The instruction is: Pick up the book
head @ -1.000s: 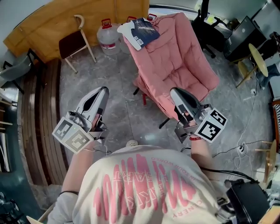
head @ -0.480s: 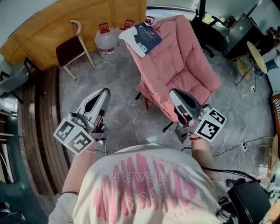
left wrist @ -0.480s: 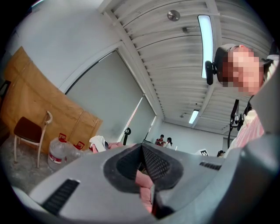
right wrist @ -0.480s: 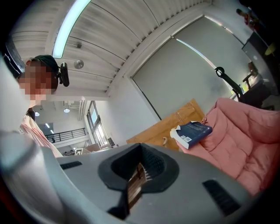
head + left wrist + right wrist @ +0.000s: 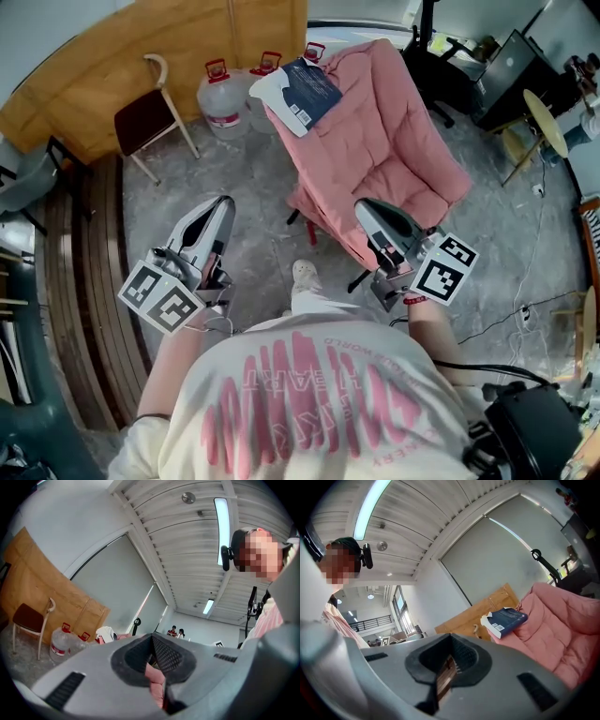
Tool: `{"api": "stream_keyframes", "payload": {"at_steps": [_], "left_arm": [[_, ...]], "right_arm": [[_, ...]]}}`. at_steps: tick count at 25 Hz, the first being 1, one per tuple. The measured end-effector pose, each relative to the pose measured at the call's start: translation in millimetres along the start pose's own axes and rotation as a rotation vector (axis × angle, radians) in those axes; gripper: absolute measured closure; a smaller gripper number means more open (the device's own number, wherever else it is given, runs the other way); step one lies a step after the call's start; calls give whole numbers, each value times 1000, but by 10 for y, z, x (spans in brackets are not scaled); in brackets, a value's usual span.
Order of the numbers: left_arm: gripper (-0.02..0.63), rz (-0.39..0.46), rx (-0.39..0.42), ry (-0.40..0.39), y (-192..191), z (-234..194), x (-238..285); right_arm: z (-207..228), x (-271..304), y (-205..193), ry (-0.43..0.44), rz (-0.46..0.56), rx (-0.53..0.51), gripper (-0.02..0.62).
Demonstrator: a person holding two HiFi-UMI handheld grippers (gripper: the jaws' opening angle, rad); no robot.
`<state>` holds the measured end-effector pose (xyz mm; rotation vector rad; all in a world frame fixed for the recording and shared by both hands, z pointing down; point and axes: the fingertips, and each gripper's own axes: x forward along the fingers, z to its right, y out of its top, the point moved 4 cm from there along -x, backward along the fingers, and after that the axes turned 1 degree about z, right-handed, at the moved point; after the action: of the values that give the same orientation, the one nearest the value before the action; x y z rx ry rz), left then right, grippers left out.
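A dark blue book (image 5: 305, 86) with white page edges lies on top of the back of a pink padded chair (image 5: 384, 155); in the right gripper view the book (image 5: 506, 619) sits ahead and to the right. My left gripper (image 5: 223, 202) hangs over the grey floor, left of the chair and well short of the book. Over the chair's near edge is my right gripper (image 5: 362, 206). Both are shut and hold nothing, as the left gripper (image 5: 151, 637) and right gripper (image 5: 450, 637) show in their own views.
Two water jugs (image 5: 217, 94) and a small chair with a dark red seat (image 5: 145, 105) stand before a wooden panel (image 5: 141, 42) at the back left. A black office chair, a laptop (image 5: 506, 66) and floor cables crowd the right. The person's shoe (image 5: 304, 273) shows between the grippers.
The person has stepped toward the pink chair; a shoe now shows on the floor. Chair and book sit closer in view. Both grippers stay shut and have moved slightly forward.
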<state>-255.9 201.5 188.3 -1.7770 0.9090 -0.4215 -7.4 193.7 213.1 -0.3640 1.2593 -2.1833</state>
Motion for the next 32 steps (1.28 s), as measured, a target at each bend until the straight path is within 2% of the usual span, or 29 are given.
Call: {"api": "stream_keyframes", "payload": {"at_steps": [4, 17, 32], "left_arm": [[597, -7, 0, 9, 53, -277, 217], [597, 3, 28, 69, 217, -671, 763], [597, 2, 34, 166, 303, -1106, 1284]], "right_arm": [[272, 297, 49, 6, -12, 22, 588], [905, 882, 339, 68, -57, 60, 588], [1632, 1503, 549, 128, -154, 96, 588]]}}
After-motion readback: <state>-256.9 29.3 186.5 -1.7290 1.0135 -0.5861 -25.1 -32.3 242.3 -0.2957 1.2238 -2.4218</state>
